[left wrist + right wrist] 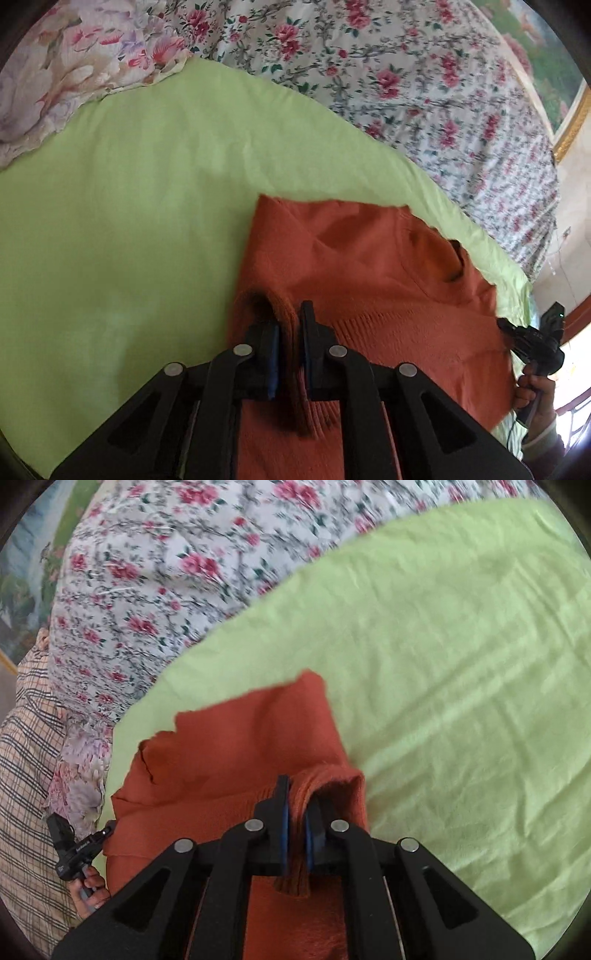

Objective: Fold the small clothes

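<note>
I saw one orange sweater [369,266] on a green sheet [129,221], between my two grippers. Left gripper [290,332] and right gripper [295,805] each pinched its ribbed hem. Floral bedding [424,74] lay beyond.

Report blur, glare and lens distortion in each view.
Left wrist: fisheye bends the green sheet; window glare lower right; orange sweater slightly soft. Right wrist: floral cover smeared by motion blur; dark vignette corners; no glare.
</note>
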